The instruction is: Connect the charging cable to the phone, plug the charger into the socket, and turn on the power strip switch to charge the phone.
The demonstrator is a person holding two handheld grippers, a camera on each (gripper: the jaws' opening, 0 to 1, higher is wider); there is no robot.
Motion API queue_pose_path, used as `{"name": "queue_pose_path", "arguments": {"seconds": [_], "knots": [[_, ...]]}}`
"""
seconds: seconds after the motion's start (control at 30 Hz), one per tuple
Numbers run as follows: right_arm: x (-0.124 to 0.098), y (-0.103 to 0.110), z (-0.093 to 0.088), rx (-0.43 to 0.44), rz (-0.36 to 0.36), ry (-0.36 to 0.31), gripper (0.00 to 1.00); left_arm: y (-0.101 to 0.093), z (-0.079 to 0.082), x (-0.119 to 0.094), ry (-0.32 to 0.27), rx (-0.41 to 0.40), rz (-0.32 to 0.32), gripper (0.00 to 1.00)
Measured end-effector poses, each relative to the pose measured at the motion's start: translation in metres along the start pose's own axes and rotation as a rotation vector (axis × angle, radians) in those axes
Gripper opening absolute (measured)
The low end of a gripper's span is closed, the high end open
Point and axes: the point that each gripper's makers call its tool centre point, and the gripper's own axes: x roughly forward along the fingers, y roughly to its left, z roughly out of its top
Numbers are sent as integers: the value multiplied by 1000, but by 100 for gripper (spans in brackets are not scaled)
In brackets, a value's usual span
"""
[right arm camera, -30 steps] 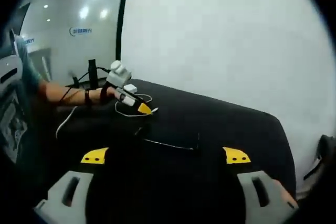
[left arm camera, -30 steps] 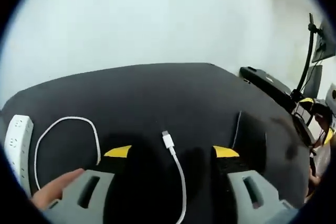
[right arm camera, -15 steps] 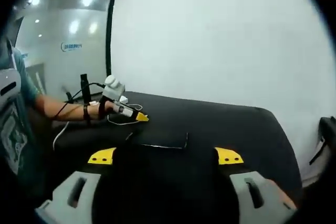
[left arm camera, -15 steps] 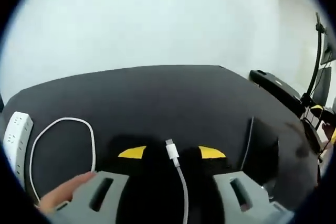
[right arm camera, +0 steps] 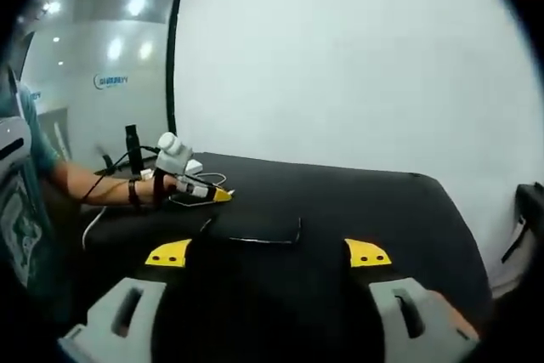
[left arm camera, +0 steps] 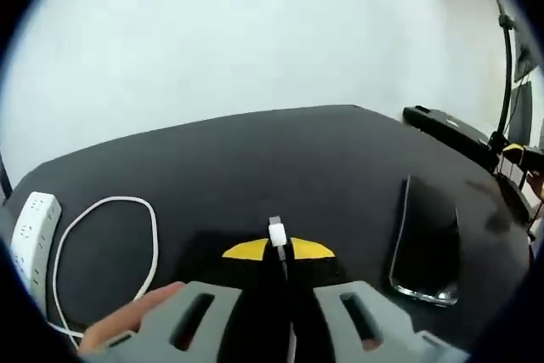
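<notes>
Left gripper (left arm camera: 278, 249) pinches the charging cable (left arm camera: 277, 234) connector at lower centre; phone (left arm camera: 427, 240) lies at right, power strip (left arm camera: 30, 235) far left. Right gripper (right arm camera: 268, 253) jaws wide, empty.

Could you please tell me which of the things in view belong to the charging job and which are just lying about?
For the job:
- cable plug, pinched in the left gripper
- white cable
- phone
- power strip
- right gripper, open above the phone

Lying about:
- black stand
- black table
</notes>
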Motion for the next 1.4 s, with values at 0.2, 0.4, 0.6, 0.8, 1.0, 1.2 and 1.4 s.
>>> {"name": "queue_pose_path", "arguments": {"seconds": [0.2,0.4,0.6,0.8,1.0,1.2,1.4], "knots": [[4,1,2,12,-3,-4,65,-3,2,-1,35,40,-83,4],[10,10,5,25,50,-26,74,-19,-3,-22,105,78,-200,4],[24,27,-6,-7,125,18,89,-33,-3,-50,179,147,-315,3],[40,30,-16,-29,126,58,88,-50,-15,-82,288,260,-437,3],[52,29,-13,-9,144,39,90,-63,-23,-97,381,360,-516,3],[64,39,-22,-11,198,65,93,-80,-44,-99,534,559,-538,3],[73,32,-36,-48,187,108,93,-84,-41,-89,618,652,-510,3]]}}
